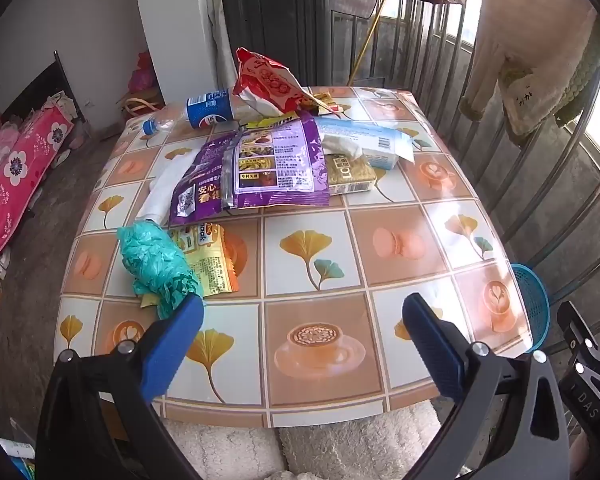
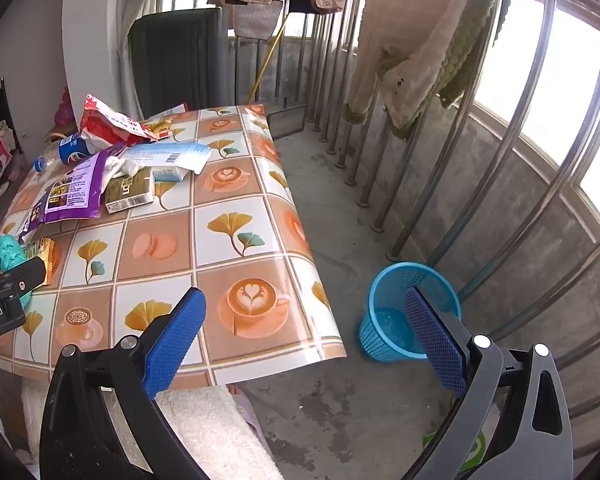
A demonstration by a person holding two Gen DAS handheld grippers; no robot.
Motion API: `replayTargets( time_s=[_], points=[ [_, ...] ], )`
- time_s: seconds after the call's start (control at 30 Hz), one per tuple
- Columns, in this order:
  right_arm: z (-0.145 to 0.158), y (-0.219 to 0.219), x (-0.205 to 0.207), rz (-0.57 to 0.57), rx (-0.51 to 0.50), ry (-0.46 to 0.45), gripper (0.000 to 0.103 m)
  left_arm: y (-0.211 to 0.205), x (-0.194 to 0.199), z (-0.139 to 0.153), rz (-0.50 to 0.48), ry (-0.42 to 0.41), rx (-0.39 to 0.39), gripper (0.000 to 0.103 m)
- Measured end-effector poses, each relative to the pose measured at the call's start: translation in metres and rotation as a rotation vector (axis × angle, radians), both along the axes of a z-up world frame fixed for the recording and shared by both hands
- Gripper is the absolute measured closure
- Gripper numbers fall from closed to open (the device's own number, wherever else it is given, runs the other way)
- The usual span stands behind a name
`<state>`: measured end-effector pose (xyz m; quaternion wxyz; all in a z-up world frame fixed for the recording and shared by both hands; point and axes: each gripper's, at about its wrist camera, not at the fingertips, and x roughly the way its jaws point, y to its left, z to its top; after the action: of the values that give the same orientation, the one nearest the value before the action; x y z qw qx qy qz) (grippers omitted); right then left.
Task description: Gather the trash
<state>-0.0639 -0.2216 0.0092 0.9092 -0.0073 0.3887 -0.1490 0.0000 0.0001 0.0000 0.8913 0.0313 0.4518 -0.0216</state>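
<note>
On table — wrappers, bottle heaped; basket beside; each gripper wide open, empty.

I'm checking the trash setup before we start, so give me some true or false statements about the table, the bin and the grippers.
1. The blue basket stands on the floor beside the table. True.
2. The left gripper is shut on the green bag. False: open, holding nothing.
3. The plastic bottle stands upright. False: it lies on its side.
4. The right gripper is open. True.
</note>
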Motion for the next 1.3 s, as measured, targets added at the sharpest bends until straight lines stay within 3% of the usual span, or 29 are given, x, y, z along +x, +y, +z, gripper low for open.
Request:
replayTargets(
  time_s=[0.27, 1.3],
  points=[
    [0.005, -0.002, -0.001, -0.007, -0.009, 0.005, 0.008, 0.002, -0.009, 0.001, 0.0, -0.023, 0.0, 0.005],
    [-0.002, -0.002, 0.003, -0.001, -0.002, 0.01, 0.008, 0.003, 0.0, -0.005, 0.013, 0.018, 0.004, 0.005]
  ],
)
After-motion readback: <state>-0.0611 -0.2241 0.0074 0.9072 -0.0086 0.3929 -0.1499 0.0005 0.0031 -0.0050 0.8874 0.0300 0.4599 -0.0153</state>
